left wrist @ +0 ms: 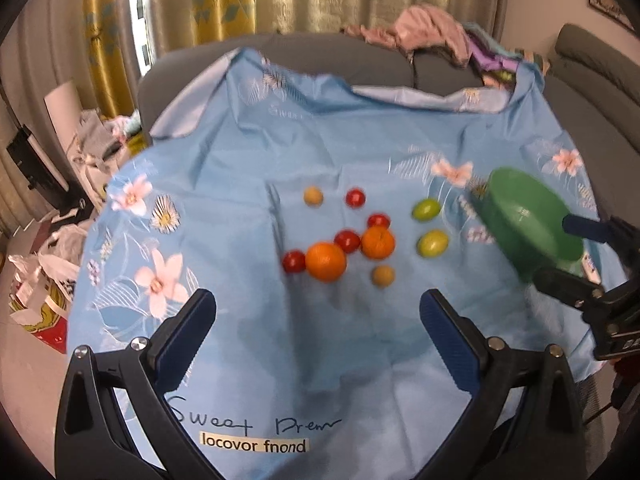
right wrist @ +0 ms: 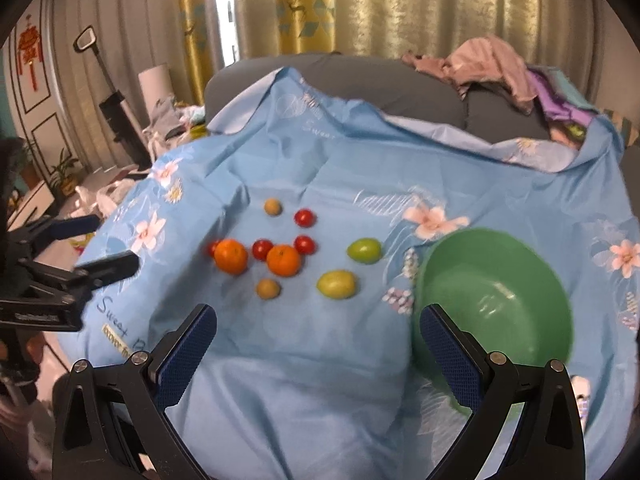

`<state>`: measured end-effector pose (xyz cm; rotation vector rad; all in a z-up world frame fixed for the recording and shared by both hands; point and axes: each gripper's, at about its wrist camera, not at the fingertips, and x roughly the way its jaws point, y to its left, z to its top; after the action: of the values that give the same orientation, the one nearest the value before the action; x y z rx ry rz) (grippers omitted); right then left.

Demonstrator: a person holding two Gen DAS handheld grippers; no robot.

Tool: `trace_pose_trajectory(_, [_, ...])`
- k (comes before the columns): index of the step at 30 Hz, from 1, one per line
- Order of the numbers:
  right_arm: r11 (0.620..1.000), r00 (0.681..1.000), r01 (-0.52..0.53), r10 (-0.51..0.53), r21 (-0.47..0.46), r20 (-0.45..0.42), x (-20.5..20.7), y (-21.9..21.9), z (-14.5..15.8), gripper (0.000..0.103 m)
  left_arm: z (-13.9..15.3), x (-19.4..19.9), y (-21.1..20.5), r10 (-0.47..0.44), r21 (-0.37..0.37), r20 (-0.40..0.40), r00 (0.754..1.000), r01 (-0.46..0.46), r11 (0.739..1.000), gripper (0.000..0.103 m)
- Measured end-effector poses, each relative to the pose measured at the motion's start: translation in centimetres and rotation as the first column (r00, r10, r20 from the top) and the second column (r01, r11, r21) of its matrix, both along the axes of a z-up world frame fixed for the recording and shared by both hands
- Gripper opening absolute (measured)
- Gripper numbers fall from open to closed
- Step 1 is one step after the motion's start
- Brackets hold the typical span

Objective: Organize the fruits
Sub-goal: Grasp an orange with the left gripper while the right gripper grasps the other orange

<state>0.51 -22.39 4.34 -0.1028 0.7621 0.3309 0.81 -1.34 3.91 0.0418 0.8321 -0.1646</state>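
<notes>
Fruits lie on a blue flowered cloth [left wrist: 240, 168]: two oranges [left wrist: 326, 261] [left wrist: 378, 242], several red tomatoes [left wrist: 347, 240], two green fruits [left wrist: 432, 243] and two small brown fruits [left wrist: 383, 276]. A green bowl [right wrist: 496, 304] stands right of them, empty. My left gripper [left wrist: 318, 312] is open above the cloth, short of the fruits. My right gripper [right wrist: 318, 320] is open, its right finger [right wrist: 452, 352] at the bowl's near rim. The right gripper also shows in the left wrist view [left wrist: 580, 256] beside the bowl [left wrist: 528, 220].
A grey sofa [left wrist: 304, 56] under the cloth carries a pile of clothes [left wrist: 432, 32] at the back. Bags and clutter [left wrist: 44, 264] lie on the floor to the left. Gold curtains [right wrist: 360, 4] hang behind.
</notes>
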Motion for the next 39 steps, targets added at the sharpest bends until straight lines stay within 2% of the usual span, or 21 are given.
trace_pose_trajectory(8, [0.998,0.996,-0.014,0.019,0.058,-0.084,3.2,1.1,-4.5,0.096,-3.7,2.7,0.2,-0.017,0.027,-0.062,0.998,0.019,0.999,0.099])
trace_pose_trajectory(12, [0.997,0.993,-0.048,0.055,0.064,-0.108,4.8,2.4,-5.8,0.087,-5.1,4.5,0.2,-0.028,0.043,-0.086,0.996,0.032,0.999,0.095])
trace_pose_trajectory(15, [0.996,0.991,-0.068,0.073,0.05,-0.108,6.2,3.2,-6.3,0.085,-5.8,5.7,-0.2,-0.047,0.053,-0.101,0.994,0.053,0.997,0.088])
trace_pose_trajectory(19, [0.995,0.987,-0.099,0.101,0.021,-0.124,8.1,4.2,-7.0,0.077,-6.7,7.1,-0.6,-0.075,0.061,-0.112,0.991,0.083,0.995,0.074])
trace_pose_trajectory(28, [0.985,0.972,-0.169,0.164,-0.015,-0.166,11.2,6.1,-8.8,0.071,-7.6,9.8,-1.1,-0.126,0.092,-0.109,0.986,0.136,0.987,0.057])
trace_pose_trajectory(33, [0.983,0.966,-0.183,0.175,-0.024,-0.189,12.7,6.2,-9.2,0.068,-7.5,10.4,-1.4,-0.156,0.104,-0.097,0.983,0.166,0.981,0.052])
trace_pose_trajectory(39, [0.963,0.944,-0.259,0.235,-0.081,-0.23,13.4,7.0,-9.5,0.06,-7.9,10.6,-2.0,-0.217,0.121,-0.117,0.969,0.231,0.965,0.05])
